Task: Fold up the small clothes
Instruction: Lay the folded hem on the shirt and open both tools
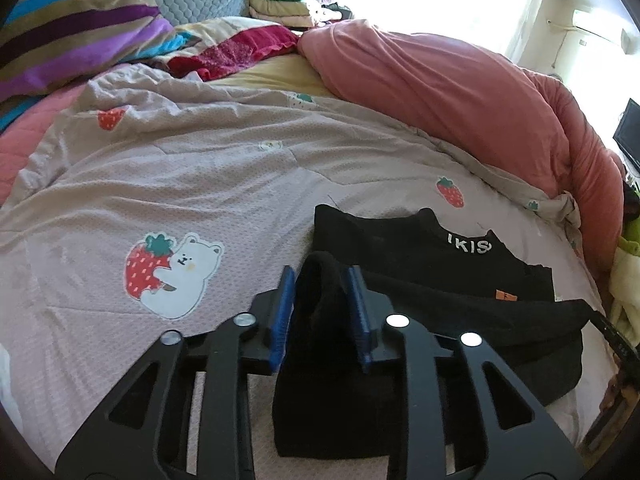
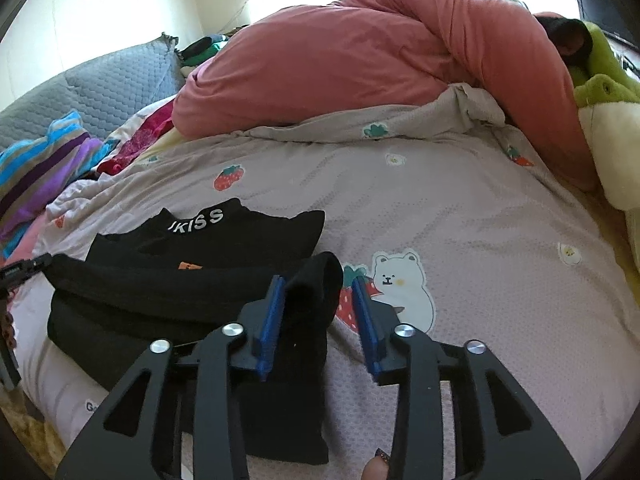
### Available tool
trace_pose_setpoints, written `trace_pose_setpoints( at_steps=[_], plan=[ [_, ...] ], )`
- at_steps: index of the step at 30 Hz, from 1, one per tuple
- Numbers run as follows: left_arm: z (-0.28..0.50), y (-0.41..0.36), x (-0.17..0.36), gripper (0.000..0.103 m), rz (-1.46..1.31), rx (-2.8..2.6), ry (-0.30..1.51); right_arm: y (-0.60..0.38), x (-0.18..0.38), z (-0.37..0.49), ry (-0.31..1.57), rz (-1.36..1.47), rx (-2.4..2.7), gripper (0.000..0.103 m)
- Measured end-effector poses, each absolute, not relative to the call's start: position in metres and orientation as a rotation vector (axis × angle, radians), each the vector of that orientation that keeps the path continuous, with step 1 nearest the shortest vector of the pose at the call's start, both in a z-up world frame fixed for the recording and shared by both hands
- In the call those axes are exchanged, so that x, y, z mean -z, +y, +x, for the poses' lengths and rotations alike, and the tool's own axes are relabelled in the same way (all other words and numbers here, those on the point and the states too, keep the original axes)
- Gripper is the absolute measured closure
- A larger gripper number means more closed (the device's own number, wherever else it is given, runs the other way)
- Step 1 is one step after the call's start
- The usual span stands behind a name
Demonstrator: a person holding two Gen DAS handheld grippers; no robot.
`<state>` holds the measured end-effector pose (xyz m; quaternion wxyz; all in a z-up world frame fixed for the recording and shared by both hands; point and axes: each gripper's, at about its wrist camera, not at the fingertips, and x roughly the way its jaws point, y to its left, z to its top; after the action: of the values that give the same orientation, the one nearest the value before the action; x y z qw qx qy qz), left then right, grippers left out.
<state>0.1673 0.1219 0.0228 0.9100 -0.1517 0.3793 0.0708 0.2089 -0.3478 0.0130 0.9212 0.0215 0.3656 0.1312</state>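
Home bedroom. Bed (image 1: 248,176) fills both views, covered by pale quilt with strawberry-and-bear print. Bulky pink duvet (image 1: 452,92) heaped along far side. Striped blanket (image 1: 72,28) and grey quilted pillow (image 2: 100,84) at head. Folded clothes stack (image 1: 288,4) by bright window. Green plush toy (image 2: 604,92) at edge.

White "UKISS" across collar of black top (image 2: 208,240); left wrist view shows only "IKIS". Orange tag (image 2: 189,267) unreadable.

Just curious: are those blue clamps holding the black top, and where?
Nothing is gripped. Both the left gripper and right gripper stand open around the black top's folded corners.
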Motion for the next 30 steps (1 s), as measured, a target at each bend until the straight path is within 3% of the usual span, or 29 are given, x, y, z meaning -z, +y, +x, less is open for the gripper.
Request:
trace_pose_setpoints(
  at_steps=[5, 13, 16, 30],
  plan=[
    [0.153, 0.117, -0.033, 0.071, -0.288, -0.143, 0.744, -0.342, -0.021, 0.192, 0.716, 0.026, -0.307, 0.062],
    [0.139, 0.094, -0.033, 0.071, -0.166, -0.082, 0.769, -0.31, -0.017, 0.177, 0.743, -0.048, -0.42, 0.063],
    [0.141, 0.084, -0.026, 0.074, -0.128, -0.044, 0.808, -0.295, -0.009, 0.175, 0.772, -0.086, -0.457, 0.073],
    [0.168, 0.047, 0.021, 0.074, 0.068, 0.023, 0.902, -0.249, 0.033, 0.179, 0.88, -0.224, -0.476, 0.073]
  ],
)
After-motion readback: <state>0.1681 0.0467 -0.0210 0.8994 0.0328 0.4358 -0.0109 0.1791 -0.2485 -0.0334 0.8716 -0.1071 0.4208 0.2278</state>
